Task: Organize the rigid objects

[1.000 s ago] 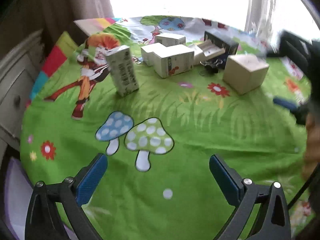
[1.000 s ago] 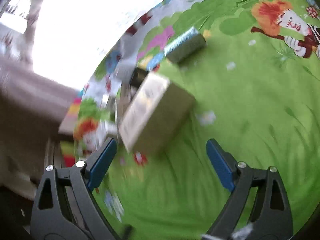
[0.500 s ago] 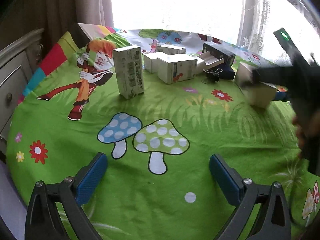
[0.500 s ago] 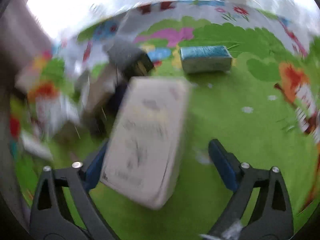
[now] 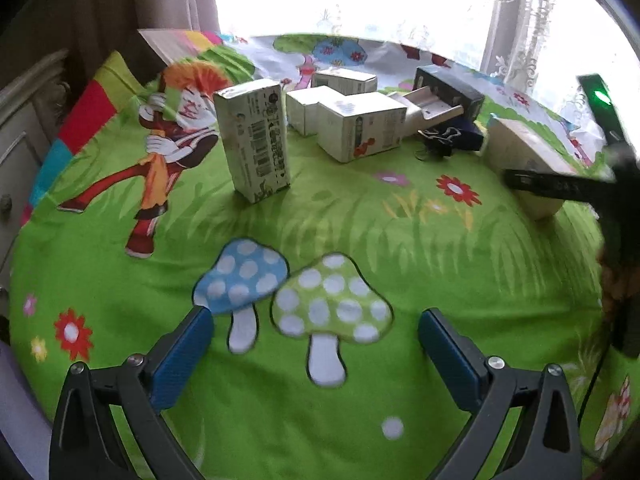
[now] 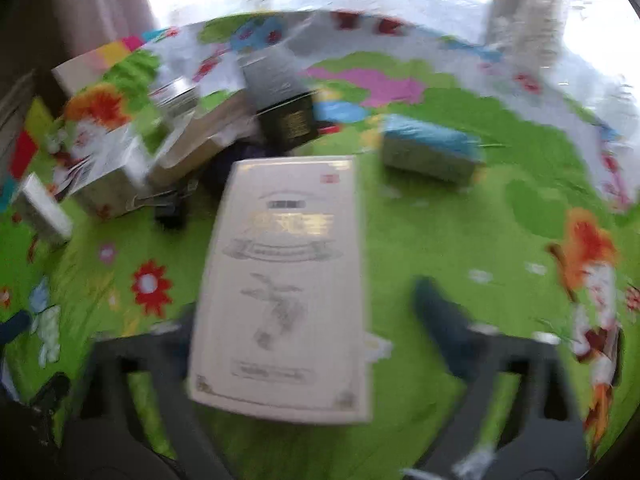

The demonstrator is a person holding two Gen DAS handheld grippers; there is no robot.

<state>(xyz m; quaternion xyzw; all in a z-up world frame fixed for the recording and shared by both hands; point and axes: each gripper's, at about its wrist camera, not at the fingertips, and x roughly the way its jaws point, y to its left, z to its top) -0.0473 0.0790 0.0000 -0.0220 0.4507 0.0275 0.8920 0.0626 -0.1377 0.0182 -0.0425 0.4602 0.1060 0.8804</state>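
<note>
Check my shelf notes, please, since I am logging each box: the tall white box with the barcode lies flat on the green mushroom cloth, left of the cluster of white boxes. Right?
Not quite. The tall white box with the barcode stands upright on its end, not flat, as the left wrist view shows. The rest holds: it is on the green mushroom cloth, left of the cluster of white boxes.

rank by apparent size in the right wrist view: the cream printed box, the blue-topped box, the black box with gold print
1. cream printed box, largest by far, though nearest the camera, so partly nearness
2. blue-topped box
3. black box with gold print, close to the blue-topped one; blur leaves their order unsure
</note>
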